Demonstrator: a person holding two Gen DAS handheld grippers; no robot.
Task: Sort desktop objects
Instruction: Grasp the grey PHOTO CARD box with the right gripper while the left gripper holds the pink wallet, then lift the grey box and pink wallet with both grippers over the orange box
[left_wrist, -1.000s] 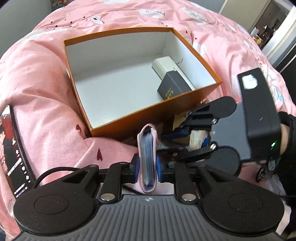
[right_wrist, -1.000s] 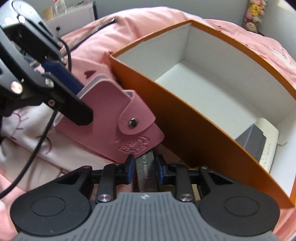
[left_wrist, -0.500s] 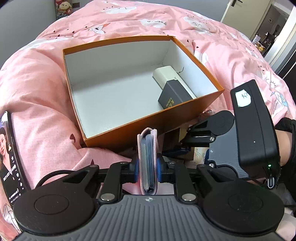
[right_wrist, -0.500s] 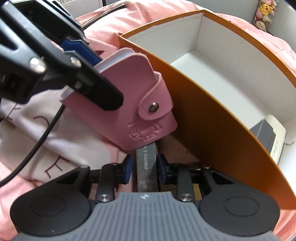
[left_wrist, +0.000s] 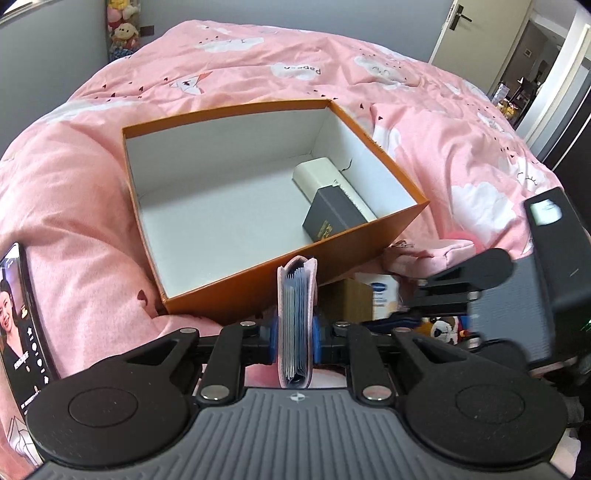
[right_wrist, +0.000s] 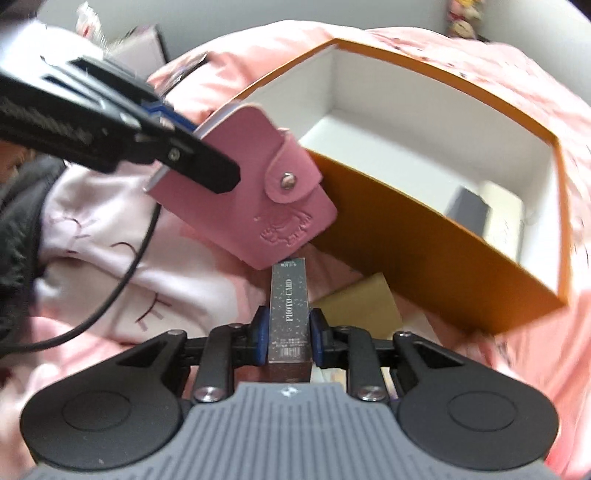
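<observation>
I'm holding a pink card wallet (left_wrist: 296, 321) clamped tight in the left hand-held gripper (left_wrist: 294, 334), just short of the orange box (left_wrist: 280, 291) on the bed (left_wrist: 443, 118). The right hand-held gripper (right_wrist: 287, 334) is closing on a slim photo-card box (right_wrist: 289, 306), pads pressing its sides. The wallet looks soft and light, so I'm gripping across its spine; the card box looks stiff and slick. Two items are lying inside the orange box, two in my grippers.

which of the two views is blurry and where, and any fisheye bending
Right wrist view: motion blur smears the left hand-held gripper and orange box edges; the photo card box stays fairly sharp. Left wrist view: mostly crisp; the right hand-held gripper blurs; the bedspread bulges.
</observation>
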